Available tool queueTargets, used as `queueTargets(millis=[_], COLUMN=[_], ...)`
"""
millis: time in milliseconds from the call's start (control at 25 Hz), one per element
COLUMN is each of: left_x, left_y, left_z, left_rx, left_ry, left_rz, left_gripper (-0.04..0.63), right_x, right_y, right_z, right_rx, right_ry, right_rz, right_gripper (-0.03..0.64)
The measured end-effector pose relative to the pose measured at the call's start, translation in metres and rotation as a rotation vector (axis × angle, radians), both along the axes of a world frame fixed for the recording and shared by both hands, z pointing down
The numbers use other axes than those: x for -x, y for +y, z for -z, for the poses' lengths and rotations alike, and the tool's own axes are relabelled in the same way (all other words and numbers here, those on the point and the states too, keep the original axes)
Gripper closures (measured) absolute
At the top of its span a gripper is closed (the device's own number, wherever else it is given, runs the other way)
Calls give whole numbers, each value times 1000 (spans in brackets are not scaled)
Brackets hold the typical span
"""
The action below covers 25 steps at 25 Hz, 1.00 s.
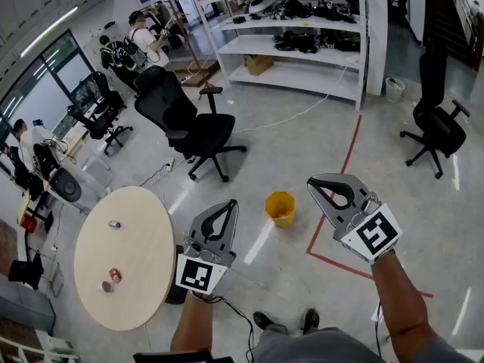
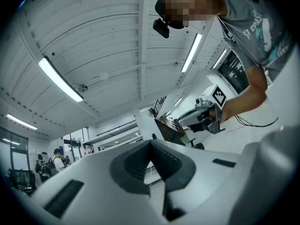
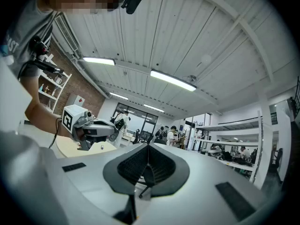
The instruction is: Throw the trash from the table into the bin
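Observation:
The trash lies on a round wooden table (image 1: 144, 233) at the lower left of the head view: a small bluish piece (image 1: 113, 224), a red can (image 1: 115, 275) and a pale round piece (image 1: 107, 286). A yellow bin (image 1: 280, 208) stands on the floor to the table's right. My left gripper (image 1: 229, 203) is held in the air between table and bin, and its jaws are shut with nothing in them. My right gripper (image 1: 312, 181) hovers just right of the bin, also shut and holding nothing. Both gripper views look level across the room, with the jaw tips together (image 2: 150, 144) (image 3: 148, 146).
A black office chair (image 1: 189, 123) stands beyond the table, another (image 1: 437, 123) at the far right. White shelving (image 1: 295, 29) lines the back wall, with a small white bin (image 1: 394, 89) beside it. Red tape (image 1: 333, 195) marks the floor. People work at desks at the far left.

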<state>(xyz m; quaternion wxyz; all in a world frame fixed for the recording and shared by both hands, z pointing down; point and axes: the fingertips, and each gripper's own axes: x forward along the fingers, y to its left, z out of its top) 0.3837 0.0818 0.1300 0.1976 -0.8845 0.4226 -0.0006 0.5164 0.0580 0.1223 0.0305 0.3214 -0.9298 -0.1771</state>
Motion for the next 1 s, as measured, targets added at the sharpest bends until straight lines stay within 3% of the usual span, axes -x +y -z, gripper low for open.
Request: queueTargets(millis=[200, 360, 720, 1000], left_x=[34, 83, 235, 402], left_y=[-13, -19, 2, 18], left_z=[-18, -24, -11, -29], left_rx=[1, -8, -38, -31], left_ry=[-3, -27, -2, 18], left_rz=[45, 117, 285, 393], left_gripper=[561, 561, 561, 561], right_x=[36, 95, 282, 465], right_y=[-22, -36, -25, -18], right_z=[-18, -28, -20, -32], right_rx=[31, 29, -16, -14], right_ry=[2, 11, 17, 30], right_rz=[23, 94, 308, 415], right_gripper=[611, 611, 611, 611])
